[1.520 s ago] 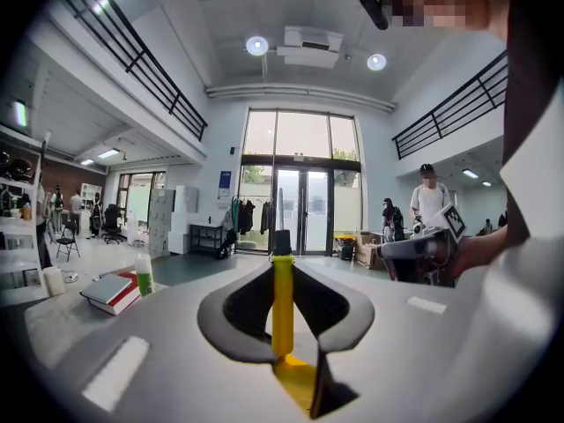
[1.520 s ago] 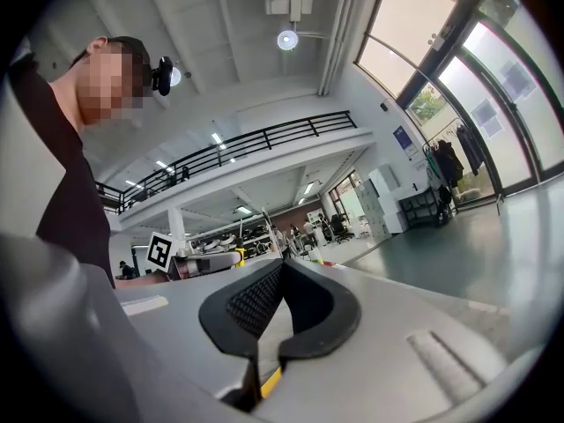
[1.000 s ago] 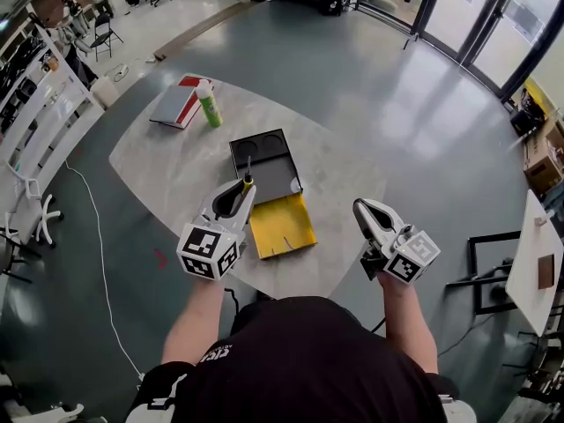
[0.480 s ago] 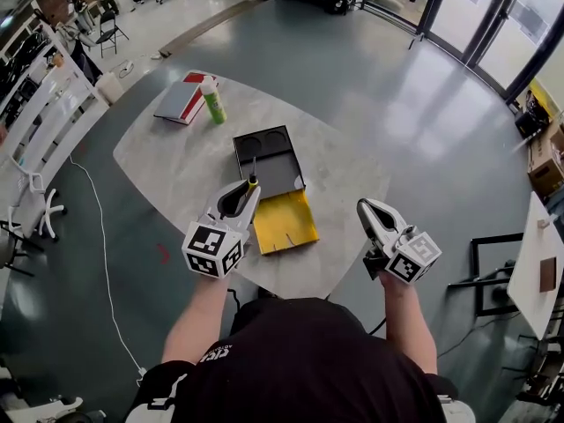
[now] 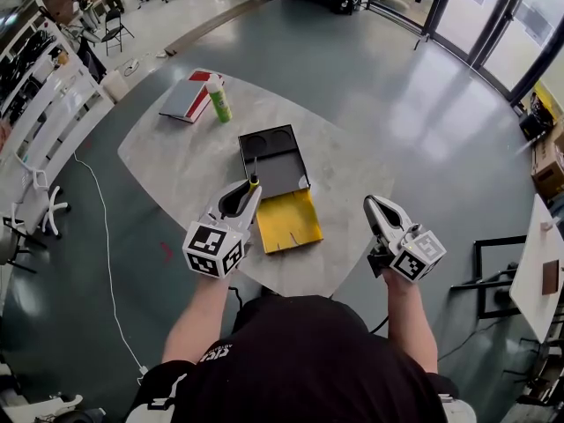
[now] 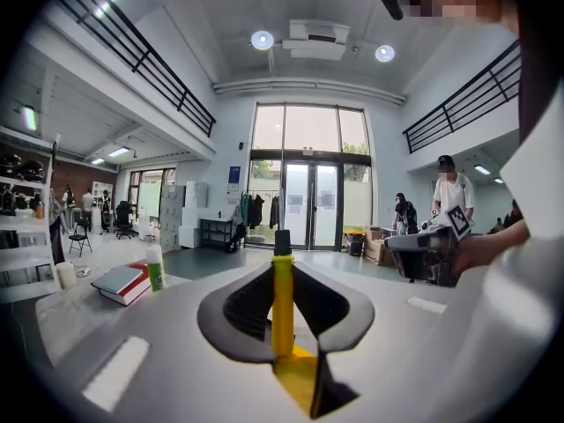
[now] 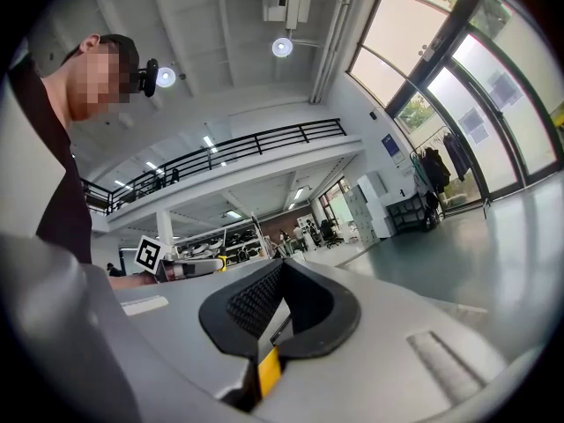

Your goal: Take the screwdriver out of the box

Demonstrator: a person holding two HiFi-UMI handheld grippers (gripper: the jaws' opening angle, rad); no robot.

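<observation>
Left tool (image 5: 251, 189) is pinching the screwdriver (image 6: 282, 298) by its yellow handle. It's clear of the box (image 5: 284, 181), held just left of it over the surface (image 5: 176, 161). Risk imo: narrow grip, so a tilt could let it slip and drop. Right tool (image 5: 372, 205) is pressed together, empty. Bottle (image 5: 219, 100) and book (image 5: 183, 101) sit far back, nothing's in the way.

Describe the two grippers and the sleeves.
The left gripper and right gripper have white pointed shells with black pads inside the jaws. Each carries a cube of black-and-white square markers. No cables show. The shirt is black, short-sleeved.
</observation>
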